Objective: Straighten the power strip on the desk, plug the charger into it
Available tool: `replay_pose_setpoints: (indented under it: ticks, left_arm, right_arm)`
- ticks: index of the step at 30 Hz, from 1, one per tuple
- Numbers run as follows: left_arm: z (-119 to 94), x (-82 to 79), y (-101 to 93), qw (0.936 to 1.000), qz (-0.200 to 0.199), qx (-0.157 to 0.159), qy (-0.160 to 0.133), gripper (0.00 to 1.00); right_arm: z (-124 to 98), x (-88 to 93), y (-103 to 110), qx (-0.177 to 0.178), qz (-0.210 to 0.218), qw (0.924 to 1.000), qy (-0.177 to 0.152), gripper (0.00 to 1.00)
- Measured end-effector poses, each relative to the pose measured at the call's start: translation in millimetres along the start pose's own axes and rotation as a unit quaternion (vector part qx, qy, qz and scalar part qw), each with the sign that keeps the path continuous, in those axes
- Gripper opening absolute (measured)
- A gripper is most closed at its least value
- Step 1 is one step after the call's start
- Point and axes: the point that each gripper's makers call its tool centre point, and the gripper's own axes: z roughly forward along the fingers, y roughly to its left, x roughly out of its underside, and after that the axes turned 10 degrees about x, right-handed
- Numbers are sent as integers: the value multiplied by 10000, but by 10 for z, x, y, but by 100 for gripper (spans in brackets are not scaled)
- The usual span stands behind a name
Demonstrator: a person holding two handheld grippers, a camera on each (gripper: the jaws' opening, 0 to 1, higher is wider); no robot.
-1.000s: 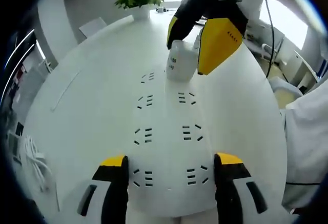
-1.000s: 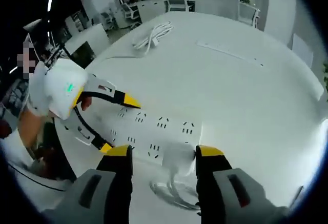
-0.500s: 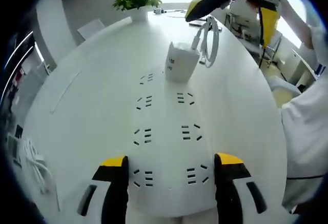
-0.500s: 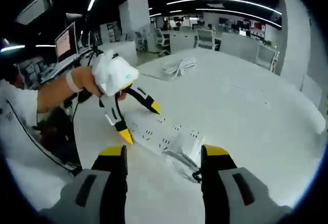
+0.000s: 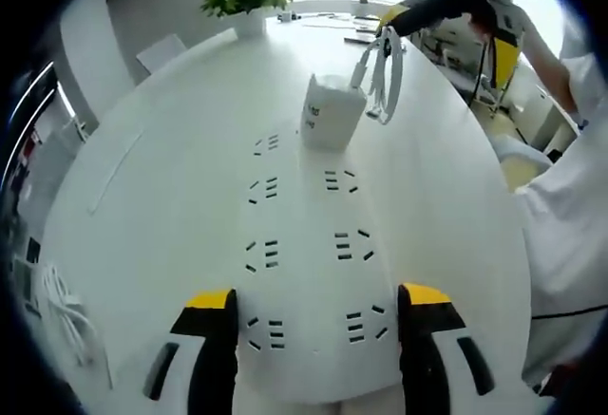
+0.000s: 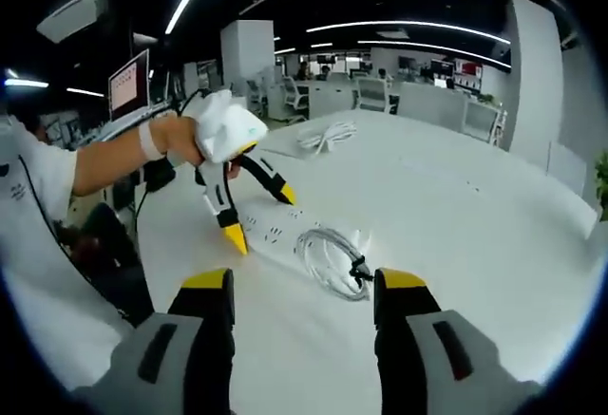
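Left gripper view looks down the strip, which lies flat on the white worktop and runs straight away between the left claw's two yellow-tipped jaws. Those jaws stand wide apart on either side of the strip's near end; whether they touch its edges I cannot tell. The charger stands upright on the far end of the strip, seated over a socket, its coiled cable hanging loose behind it. The right claw is up and away beyond the charger, gaping and empty.

In the right gripper view the right claw is likewise spread with nothing between the jaws, well apart from the cable and the strip, where the left claw bears down.

By the look of it both steps are done: strip straight, charger in. What is left is at most to let go.
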Motion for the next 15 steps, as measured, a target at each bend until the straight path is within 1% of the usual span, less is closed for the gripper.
replay_pose_setpoints:
  ticks: [3, 7, 9, 12, 15]
  left_arm:
    - [9, -5, -11, 10000, 15, 16, -3, 69]
    - [16, -11, -14, 10000, 41, 38, 27, 69]
    - [14, -12, -26, 10000, 72, 49, 13, 69]
    - [20, -32, -28, 9997, 229, 111, -36, 69]
    - [23, -42, -27, 9994, 298, 153, -51, 69]
  right_arm:
    - [13, 25, -77, 23, 53, 10000, 2, 57]
    - [-47, 39, -72, 10, -36, 9999, -117, 58]
    - [-65, 95, -67, -5, -74, 9999, -78, 59]
    - [-78, 193, -92, 39, -80, 10000, 14, 59]
    - [-124, 266, -84, 35, 68, 10000, -27, 58]
